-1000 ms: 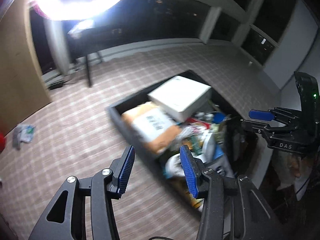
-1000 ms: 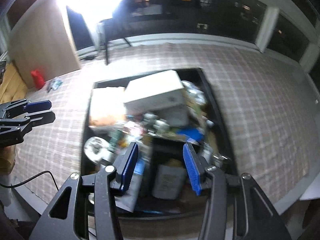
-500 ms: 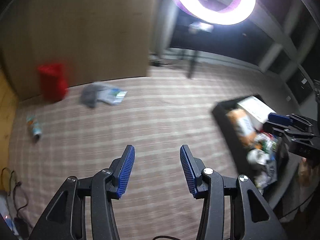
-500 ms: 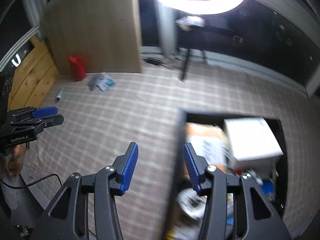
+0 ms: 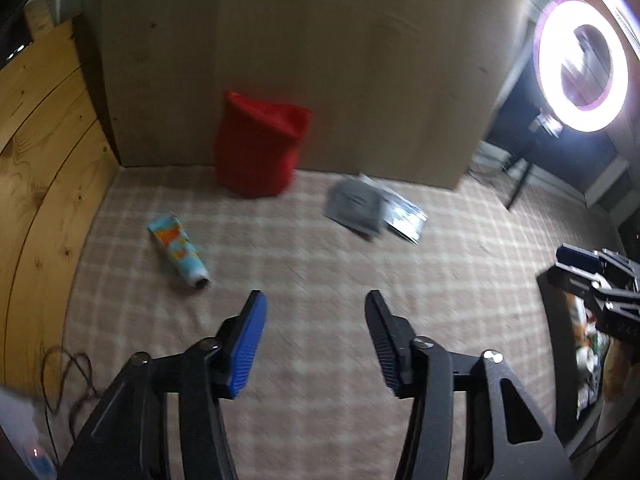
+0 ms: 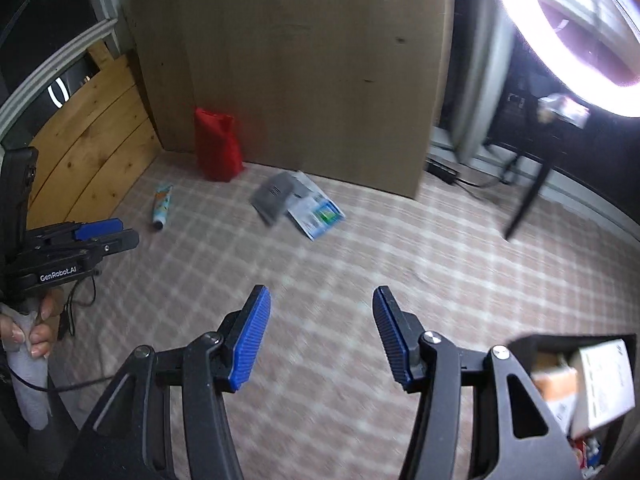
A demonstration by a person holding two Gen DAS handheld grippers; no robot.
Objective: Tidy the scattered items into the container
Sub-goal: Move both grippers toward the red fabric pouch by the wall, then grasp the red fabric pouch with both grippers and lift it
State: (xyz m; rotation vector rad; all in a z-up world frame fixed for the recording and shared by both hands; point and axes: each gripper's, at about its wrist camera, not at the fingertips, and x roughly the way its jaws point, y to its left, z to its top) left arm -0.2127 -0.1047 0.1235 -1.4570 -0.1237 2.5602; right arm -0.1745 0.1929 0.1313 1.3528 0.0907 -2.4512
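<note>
Jaws on both grippers are opening, with nothing between them; only checked carpet shows in each gap. Left gripper (image 5: 316,340) fills the lower centre of its own view, blue ribbed pads facing inward. Right gripper (image 6: 320,336) sits likewise in its view. Both views are motion-blurred.

Left wrist view: a red bag (image 5: 260,148) stands upright in the upper centre, against a tall brown panel (image 5: 320,60) at the carpet's far edge. A printed tube (image 5: 178,250) lies on the carpet (image 5: 320,248) to the left of centre, cap end toward the lower right, well apart from the bag. A grey packet (image 5: 354,208) lies right of centre, overlapping a blue-and-white leaflet (image 5: 404,220) just to its right. Wooden boards (image 5: 36,160) run down the left edge. A lit ring light (image 5: 582,68) glares in the upper right. The right gripper enters at the right edge, above the dark container (image 5: 584,360), whose contents are too blurred to name.

Right wrist view: the same red bag, tube and grey packet with leaflet lie across the upper-left-to-centre band of the frame. The left gripper shows at the left edge, held by a hand (image 6: 28,328) in the lower left. The container's corner appears at the lower right with a white box (image 6: 604,384) and a brown parcel (image 6: 556,384) inside.
</note>
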